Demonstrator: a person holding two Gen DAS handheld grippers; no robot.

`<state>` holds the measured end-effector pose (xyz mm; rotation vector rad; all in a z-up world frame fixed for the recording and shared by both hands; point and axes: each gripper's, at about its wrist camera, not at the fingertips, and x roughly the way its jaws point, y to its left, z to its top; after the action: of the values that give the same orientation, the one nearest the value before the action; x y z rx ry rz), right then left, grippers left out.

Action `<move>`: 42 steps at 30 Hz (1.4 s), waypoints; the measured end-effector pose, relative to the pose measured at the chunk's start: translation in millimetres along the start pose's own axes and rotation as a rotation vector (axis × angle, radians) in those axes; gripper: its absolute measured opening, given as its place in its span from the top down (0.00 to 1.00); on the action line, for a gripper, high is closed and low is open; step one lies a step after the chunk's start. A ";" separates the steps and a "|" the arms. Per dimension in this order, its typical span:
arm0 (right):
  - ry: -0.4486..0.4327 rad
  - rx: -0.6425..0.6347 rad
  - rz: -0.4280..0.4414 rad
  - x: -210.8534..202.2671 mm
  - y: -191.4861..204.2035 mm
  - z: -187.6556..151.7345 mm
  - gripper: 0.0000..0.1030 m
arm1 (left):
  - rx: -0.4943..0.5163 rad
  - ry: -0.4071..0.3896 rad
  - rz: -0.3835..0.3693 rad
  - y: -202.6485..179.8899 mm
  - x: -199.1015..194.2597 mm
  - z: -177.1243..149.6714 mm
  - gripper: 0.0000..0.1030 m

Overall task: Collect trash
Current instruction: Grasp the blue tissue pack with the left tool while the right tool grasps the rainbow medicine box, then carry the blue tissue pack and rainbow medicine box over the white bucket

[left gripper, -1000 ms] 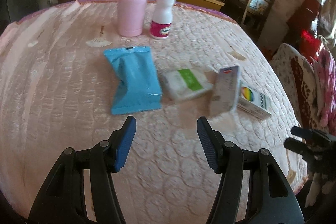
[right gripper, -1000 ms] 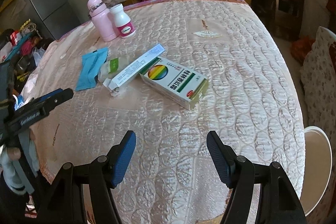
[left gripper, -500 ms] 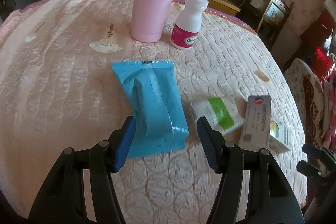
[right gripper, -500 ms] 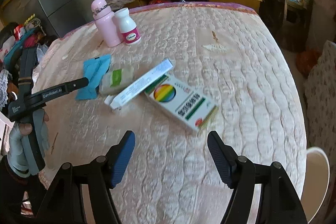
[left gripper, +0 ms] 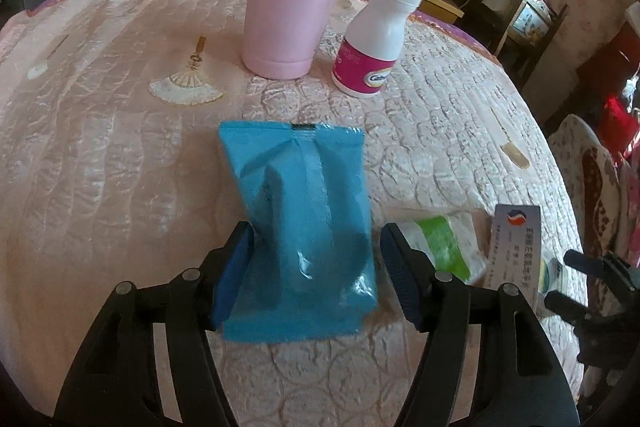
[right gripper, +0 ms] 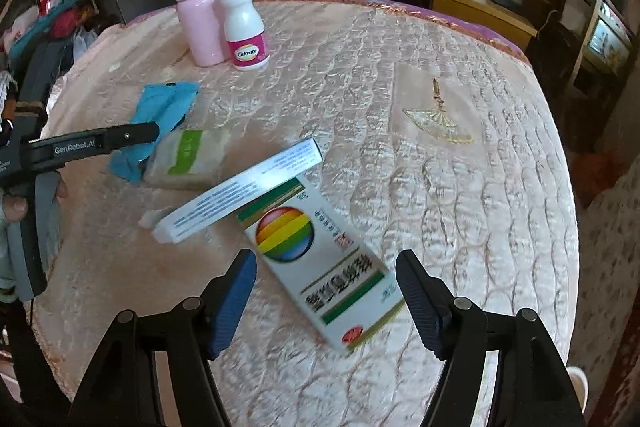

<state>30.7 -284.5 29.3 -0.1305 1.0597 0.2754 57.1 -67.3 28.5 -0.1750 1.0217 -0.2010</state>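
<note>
Your left gripper (left gripper: 316, 259) has just been opening; blue packet (left gripper: 304, 227) between its jaws, contact unclear. Right gripper (right gripper: 324, 291) open over the box (right gripper: 320, 263), whose near corner blurs.

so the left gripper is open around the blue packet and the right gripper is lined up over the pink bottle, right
Not quite. The right gripper is lined up over the rainbow-printed box, not the pink bottle, which stands at the far side of the table beside the white bottle; the right wrist view shows this. The left gripper is indeed open around the blue packet.
</note>
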 end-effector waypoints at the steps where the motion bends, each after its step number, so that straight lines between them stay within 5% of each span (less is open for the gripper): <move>1: 0.008 -0.013 0.002 4.7 0.1 0.9 0.32 | -0.005 0.005 0.002 1.0 2.4 1.5 0.37; 11: 0.032 -0.053 -0.006 25.7 7.4 2.0 0.30 | 0.035 0.010 0.037 -5.2 11.3 4.9 0.38; 13: 0.018 -0.029 0.006 23.9 5.7 -0.2 0.30 | 0.028 0.006 0.022 -1.4 8.5 2.1 0.48; 18: -0.010 0.034 0.006 10.1 2.9 -15.8 0.44 | -0.011 0.007 -0.014 11.3 -4.6 -10.6 0.58; 26: -0.002 0.083 0.032 -21.9 12.9 -47.7 0.46 | 0.026 -0.054 0.006 10.6 -53.3 -46.5 0.58; 42: -0.058 0.159 0.001 -84.6 7.3 -101.7 0.46 | 0.176 -0.096 -0.076 -82.5 -100.3 -99.5 0.58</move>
<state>-95.8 -315.2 54.1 0.0211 1.0196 0.1941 -86.1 -127.4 80.1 -0.0625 0.8973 -0.3470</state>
